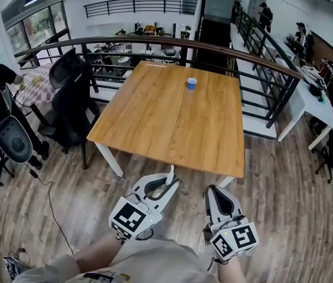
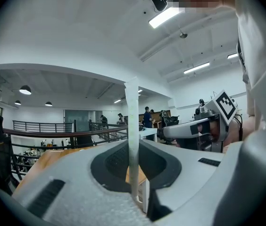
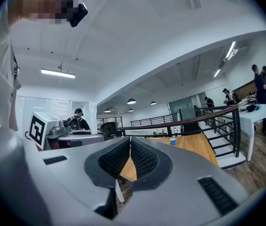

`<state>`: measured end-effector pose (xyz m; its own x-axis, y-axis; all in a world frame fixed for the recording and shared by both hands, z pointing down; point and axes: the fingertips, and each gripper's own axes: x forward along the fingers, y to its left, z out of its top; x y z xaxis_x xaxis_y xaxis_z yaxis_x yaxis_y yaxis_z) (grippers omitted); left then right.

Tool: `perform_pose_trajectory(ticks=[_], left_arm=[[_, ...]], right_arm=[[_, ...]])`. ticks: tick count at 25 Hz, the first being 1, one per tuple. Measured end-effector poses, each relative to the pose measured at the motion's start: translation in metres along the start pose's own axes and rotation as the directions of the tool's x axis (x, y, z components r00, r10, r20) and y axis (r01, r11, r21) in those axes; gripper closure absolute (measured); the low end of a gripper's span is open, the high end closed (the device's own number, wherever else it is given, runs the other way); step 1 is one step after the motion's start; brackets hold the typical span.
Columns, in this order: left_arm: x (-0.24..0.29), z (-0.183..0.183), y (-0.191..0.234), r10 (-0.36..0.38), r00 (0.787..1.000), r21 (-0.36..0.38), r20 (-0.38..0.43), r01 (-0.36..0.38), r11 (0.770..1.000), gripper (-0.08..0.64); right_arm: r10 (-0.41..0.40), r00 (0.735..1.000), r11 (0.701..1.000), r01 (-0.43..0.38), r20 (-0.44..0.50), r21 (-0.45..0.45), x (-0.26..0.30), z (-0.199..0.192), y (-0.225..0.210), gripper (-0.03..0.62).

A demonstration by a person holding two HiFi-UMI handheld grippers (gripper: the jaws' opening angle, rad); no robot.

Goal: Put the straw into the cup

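I hold one gripper in each hand. Both hang just short of the near edge of the worktop (image 1: 166, 122), over the wooden floor (image 1: 66, 187).

My left gripper (image 1: 170, 183) has its jaws clenched on the straw (image 2: 133, 126). The straw is thin and white. It stands straight up between the jaws and pokes out above them. It is off the worktop, just past the near edge.

My right gripper (image 1: 214, 190) is beside the left one, closer to the near right corner of the worktop. Its jaws are pressed together with nothing in them.

The cup (image 1: 192, 83) is small and blue. It stands upright on the worktop, near the far edge and a bit right of the middle. It is well apart from both grippers and from the straw.

A black chair (image 1: 72, 99) stands by the left side of the worktop. A dark railing (image 1: 154, 40) curves past the far edge of the worktop. A white desk (image 1: 311, 108) stands off to the right of the worktop, behind that railing.
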<state>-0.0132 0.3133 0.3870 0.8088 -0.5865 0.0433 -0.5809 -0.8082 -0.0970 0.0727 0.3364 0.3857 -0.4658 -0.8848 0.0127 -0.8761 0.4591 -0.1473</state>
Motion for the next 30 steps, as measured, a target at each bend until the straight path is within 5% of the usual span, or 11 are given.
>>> perform_pose_trajectory(ticks=[14,30], left_arm=[[0.085,-0.023,0.108,-0.039,0.999,-0.006,0.003,0.039,0.999,0.518],[0.204,-0.033,0.298,-0.075,0.997,-0.056,-0.035,0.073,0.996,0.518]], right_arm=[[-0.022,0.999,1.000,0.022,-0.042,-0.012,0.121,-0.003,-0.063,0.569],[-0.046,0.993,0.999,0.047,-0.112,0.005,0.329,0.015,-0.150,0.569]])
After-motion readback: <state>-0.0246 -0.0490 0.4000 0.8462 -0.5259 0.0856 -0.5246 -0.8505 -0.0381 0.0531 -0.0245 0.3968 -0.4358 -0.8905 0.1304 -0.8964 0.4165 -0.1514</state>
